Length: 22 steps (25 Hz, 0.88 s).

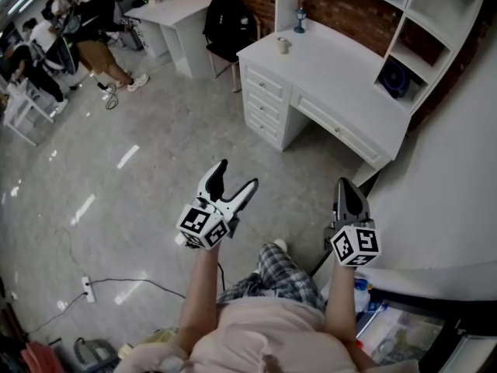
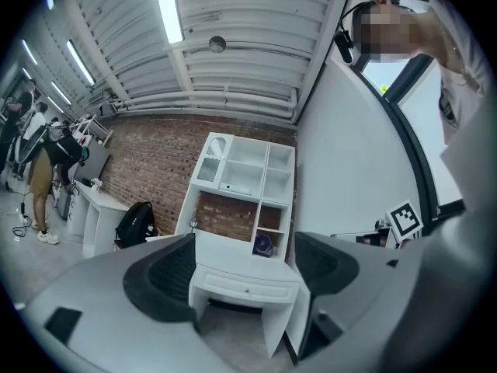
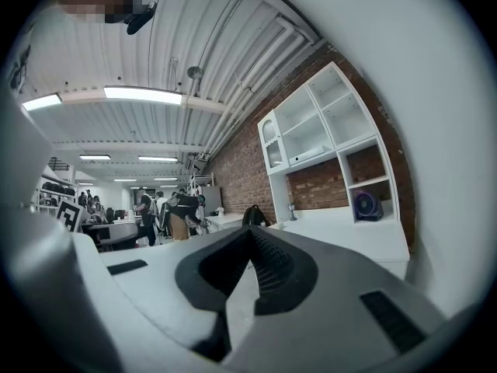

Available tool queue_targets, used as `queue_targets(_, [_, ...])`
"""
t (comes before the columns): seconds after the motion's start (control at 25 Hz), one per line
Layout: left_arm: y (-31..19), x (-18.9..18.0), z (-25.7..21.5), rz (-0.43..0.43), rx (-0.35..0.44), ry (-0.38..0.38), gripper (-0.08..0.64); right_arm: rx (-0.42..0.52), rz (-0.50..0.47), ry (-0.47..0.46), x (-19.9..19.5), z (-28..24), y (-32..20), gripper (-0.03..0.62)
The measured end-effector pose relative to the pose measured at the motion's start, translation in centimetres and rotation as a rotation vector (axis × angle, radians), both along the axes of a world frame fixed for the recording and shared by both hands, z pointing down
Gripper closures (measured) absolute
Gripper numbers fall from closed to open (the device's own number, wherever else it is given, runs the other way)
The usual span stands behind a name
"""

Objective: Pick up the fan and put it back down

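A small dark blue fan [image 1: 396, 78] stands in a low cubby of the white shelf unit on the white desk [image 1: 334, 68]. The fan [image 2: 263, 244] shows far ahead between the left jaws, and the fan [image 3: 365, 205] sits to the right in the right gripper view. My left gripper [image 1: 233, 181] is held over the floor well short of the desk, open wide with nothing between its fingers. My right gripper [image 1: 347, 186] hangs beside it nearer the wall, its tips together on nothing. In their own views, the left gripper [image 2: 245, 274] gapes and the right gripper [image 3: 247, 235] is shut.
A small cup [image 1: 283, 45] and a figurine [image 1: 300, 20] stand on the desk's far end. A black backpack [image 1: 229, 22] rests on a chair beside a second white desk [image 1: 175, 10]. Several people [image 1: 85, 45] are at the far left. A power strip [image 1: 88, 288] lies on the floor.
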State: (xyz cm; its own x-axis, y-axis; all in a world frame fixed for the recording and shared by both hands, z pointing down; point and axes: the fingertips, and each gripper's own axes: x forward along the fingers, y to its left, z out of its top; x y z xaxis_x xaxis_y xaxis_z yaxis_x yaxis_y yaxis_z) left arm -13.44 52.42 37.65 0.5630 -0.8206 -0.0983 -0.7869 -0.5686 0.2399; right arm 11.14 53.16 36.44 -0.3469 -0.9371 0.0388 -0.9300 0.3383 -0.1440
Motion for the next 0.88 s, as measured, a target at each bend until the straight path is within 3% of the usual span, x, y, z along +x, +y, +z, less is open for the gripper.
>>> queue_targets(0.36, [-5.0, -0.5, 1.4, 0.013, -0.018, -0.023, 0.179, -0.009, 0.001, -0.009, -0.6, 1.0, -4.6, 0.578])
queue_targets(0.64, [-11.3, -0.5, 2.5, -0.004, -0.020, -0.023, 0.179, -0.006, 0.001, -0.007, -0.1, 2.1, -11.3, 0.578])
queue_targets(0.76, [-17.6, -0.2, 4.0, -0.005, -0.018, -0.038, 0.179, -0.010, 0.005, -0.015, 0.3, 3.9, -17.6, 0.578])
queue_targets(0.88, [-29.0, -0.7, 6.8, -0.027, -0.015, -0.052, 0.179, -0.001, -0.011, -0.023, -0.2, 6.7, -29.7, 0.578])
